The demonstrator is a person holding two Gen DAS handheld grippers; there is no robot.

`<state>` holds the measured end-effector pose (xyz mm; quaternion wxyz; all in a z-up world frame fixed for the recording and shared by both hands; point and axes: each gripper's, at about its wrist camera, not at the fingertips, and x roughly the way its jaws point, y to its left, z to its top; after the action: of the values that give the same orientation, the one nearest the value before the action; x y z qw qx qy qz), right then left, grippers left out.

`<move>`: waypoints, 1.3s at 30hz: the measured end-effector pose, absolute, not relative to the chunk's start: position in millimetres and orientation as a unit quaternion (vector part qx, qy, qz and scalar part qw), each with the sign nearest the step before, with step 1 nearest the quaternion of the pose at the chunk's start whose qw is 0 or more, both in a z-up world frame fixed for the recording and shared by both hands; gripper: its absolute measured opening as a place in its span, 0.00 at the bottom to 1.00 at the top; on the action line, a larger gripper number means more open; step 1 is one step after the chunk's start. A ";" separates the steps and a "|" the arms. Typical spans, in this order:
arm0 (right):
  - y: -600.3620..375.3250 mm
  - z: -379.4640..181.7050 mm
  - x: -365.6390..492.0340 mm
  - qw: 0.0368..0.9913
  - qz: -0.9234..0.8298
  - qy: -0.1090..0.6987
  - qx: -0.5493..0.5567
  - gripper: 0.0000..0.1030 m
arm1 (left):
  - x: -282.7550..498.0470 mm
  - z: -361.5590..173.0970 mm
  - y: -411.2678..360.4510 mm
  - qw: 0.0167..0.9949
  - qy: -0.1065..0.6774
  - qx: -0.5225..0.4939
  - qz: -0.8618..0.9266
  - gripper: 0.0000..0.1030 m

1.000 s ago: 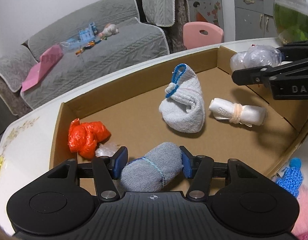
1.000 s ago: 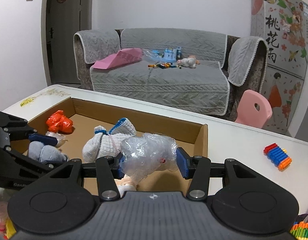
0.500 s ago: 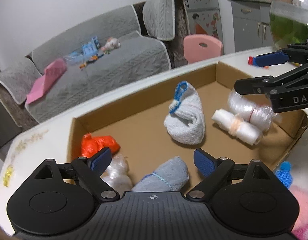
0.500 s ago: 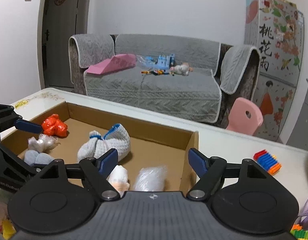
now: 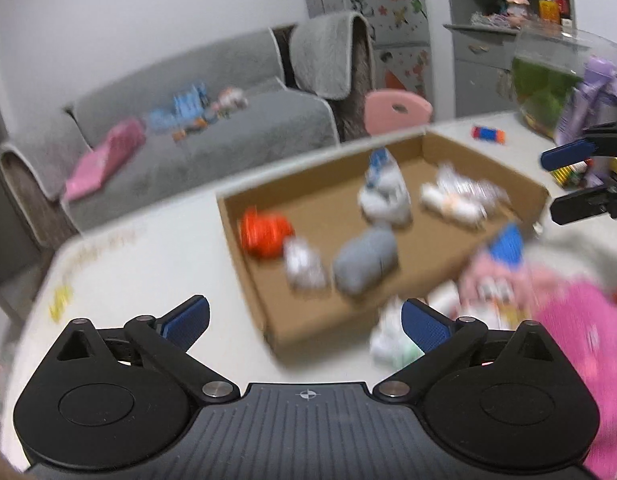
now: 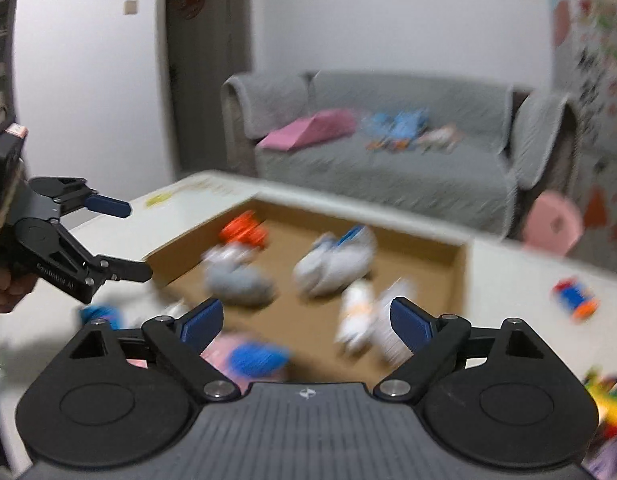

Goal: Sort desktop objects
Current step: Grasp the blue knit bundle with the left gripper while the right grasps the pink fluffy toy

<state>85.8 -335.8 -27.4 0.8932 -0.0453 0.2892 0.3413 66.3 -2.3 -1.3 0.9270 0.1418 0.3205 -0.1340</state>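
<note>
Your left tongs (image 5: 304, 320) are spreading wider with nothing between the blue pads, hanging over the white desk (image 5: 148, 264) just short of the near corner of the cardboard tray (image 5: 268, 308). Your right tongs (image 6: 306, 322) are opening too and grip nothing — behind their gap lie a blurred pink-and-blue knitted thing (image 6: 252, 356) on the desk in front of the tray and, past the tray's near edge, a white roll with a tan band (image 6: 356, 320). Beside it lies a crinkled clear plastic bundle (image 6: 392, 320), though the blur hides whether the two touch. Inside the tray, from the left view, the grey sock roll (image 5: 364, 264) lies nearest, just beside a small clear plastic wad (image 5: 304, 268), with the orange bag (image 5: 264, 232) behind that at the left wall. Further in sits the white cloth bundle with a blue tie (image 5: 384, 192). Past the tray's right end a red-and-blue block (image 6: 574, 300) lies alone on the desk, and a glass bowl with green inside (image 5: 548, 84) stands at the far right. Beyond the desk are a pink chair (image 5: 396, 108) and a grey sofa (image 5: 228, 128) strewn with toys — all of it smeared by motion.
</note>
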 end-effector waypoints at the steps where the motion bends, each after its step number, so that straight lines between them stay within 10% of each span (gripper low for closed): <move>1: -335.0 -31.8 88.8 0.886 0.347 0.304 -0.039 0.87 | 65.4 -6.0 2.1 0.923 0.327 0.142 -0.142 1.00; 18: -298.5 -74.6 108.0 0.834 0.368 0.408 -0.050 0.82 | 53.0 -17.3 32.0 0.884 0.380 0.029 -0.270 1.00; 31: -307.6 -68.9 99.3 0.828 0.376 0.412 -0.056 0.33 | 57.3 -45.2 20.8 0.856 0.443 0.056 -0.259 0.89; 39: -306.9 -77.3 108.5 0.834 0.366 0.411 -0.049 0.56 | 59.1 -40.4 31.1 0.855 0.446 0.030 -0.263 0.72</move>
<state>108.5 -306.9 -77.3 0.8335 -0.0492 0.4109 0.3660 59.1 31.1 -40.4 0.8553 0.0295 0.4456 -0.2627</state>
